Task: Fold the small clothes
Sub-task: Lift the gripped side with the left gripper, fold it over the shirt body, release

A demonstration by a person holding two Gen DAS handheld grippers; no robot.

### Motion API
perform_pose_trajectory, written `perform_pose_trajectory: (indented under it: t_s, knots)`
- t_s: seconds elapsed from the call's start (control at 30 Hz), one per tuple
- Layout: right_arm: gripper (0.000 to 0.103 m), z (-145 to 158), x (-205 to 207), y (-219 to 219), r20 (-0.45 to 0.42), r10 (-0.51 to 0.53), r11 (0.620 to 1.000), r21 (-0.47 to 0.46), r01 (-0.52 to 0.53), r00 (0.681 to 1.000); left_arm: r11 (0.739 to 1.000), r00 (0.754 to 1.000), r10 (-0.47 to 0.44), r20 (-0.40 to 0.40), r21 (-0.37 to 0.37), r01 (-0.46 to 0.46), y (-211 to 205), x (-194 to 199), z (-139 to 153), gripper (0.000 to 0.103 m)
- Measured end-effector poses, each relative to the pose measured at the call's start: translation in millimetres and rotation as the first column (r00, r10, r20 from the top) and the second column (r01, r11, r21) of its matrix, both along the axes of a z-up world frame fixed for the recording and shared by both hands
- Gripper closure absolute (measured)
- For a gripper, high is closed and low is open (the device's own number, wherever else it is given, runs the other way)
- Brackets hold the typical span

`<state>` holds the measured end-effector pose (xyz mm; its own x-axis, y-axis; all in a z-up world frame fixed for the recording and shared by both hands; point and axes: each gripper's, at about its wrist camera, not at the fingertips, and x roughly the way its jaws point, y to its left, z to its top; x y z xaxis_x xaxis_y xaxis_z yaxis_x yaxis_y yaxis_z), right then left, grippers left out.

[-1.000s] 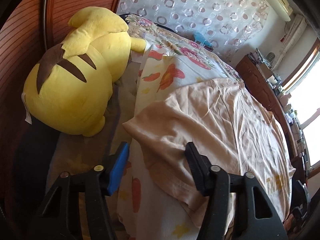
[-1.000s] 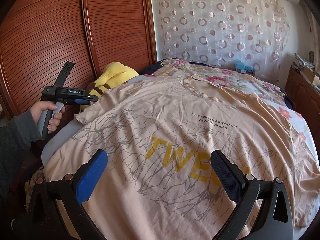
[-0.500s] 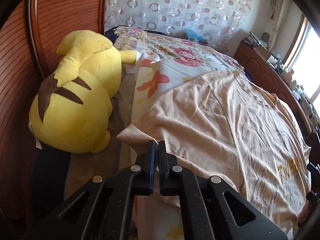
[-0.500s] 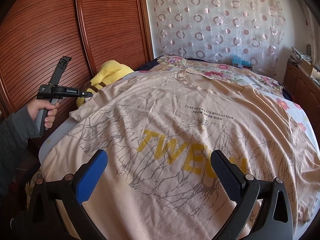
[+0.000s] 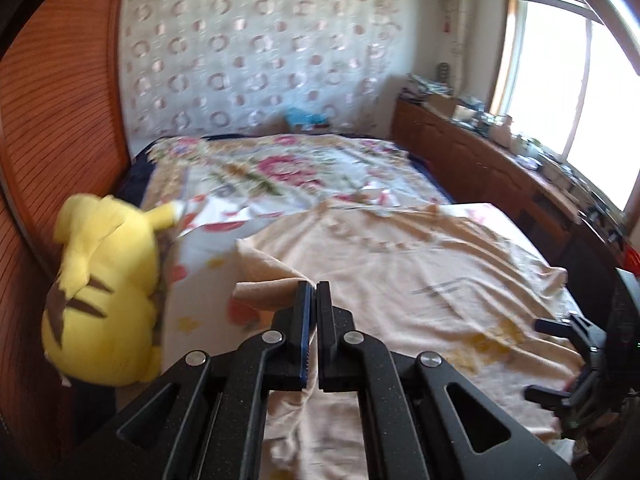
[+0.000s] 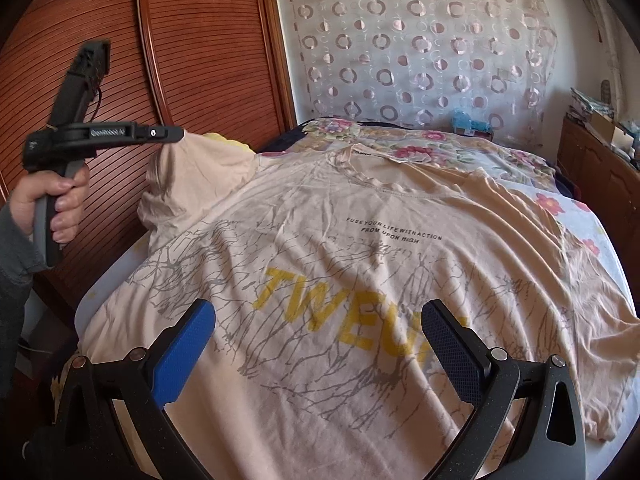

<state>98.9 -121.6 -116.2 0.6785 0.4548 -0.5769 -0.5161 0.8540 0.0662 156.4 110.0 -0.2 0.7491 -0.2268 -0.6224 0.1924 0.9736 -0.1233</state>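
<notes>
Since the frame 1 second earlier, the left gripper (image 5: 313, 296) has shut on the sleeve (image 6: 192, 172) of the peach T-shirt (image 6: 360, 264) and carried it up off the bed, where its jaws previously stood apart over the flat sleeve edge. In the left wrist view the 2 pads are pressed together with peach cloth pinched between them and a fold of sleeve bulging out toward 9 o'clock. In the right wrist view the sleeve hangs as a tented flap from the gripper tip at 10 o'clock, held by the person's hand (image 6: 56, 204). The lift appears intended to free the sleeve so it can be swung inward over the shirt body as the 1st fold. The rest of the T-shirt lies spread print-up on the floral bedsheet (image 6: 440, 140), collar toward 12 o'clock, which keeps the body flat to receive the fold. The right gripper (image 6: 320, 344) hovers over the hem area at 6 o'clock with its jaws wide apart and nothing between them, likely positioned to pin or steady the cloth. A yellow plush toy (image 5: 104, 300) sits beside the bed at 9 o'clock, clear of the fold path.
</notes>
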Motion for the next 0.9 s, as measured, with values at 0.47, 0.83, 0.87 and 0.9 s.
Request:
perform_pose_trajectory:
  t_s: [0.47, 0.83, 0.87, 0.9]
  knots:
    - [0.007, -4, 1, 1, -0.009, -0.003, 1.000, 0.027, 0.003, 1.000, 0.997, 1.000, -0.014, -0.008, 0.074, 0.015, -13, -20, -17, 0.064]
    - [0.038, 5, 40, 36, -0.015, 0.103, 0.994, -0.024, -0.103, 0.995, 0.984, 0.973, 0.149, -0.177, 0.124, -0.129, 45, -13, -106, 0.054]
    - [0.042, 5, 45, 41, -0.022, 0.109, 0.994, -0.027, -0.110, 0.994, 0.984, 0.971, 0.149, -0.186, 0.127, -0.127, 46, -13, -111, 0.054]
    - [0.044, 6, 50, 46, -0.027, 0.117, 0.993, -0.028, -0.118, 0.993, 0.983, 0.969, 0.149, -0.196, 0.132, -0.124, 47, -13, -117, 0.054]
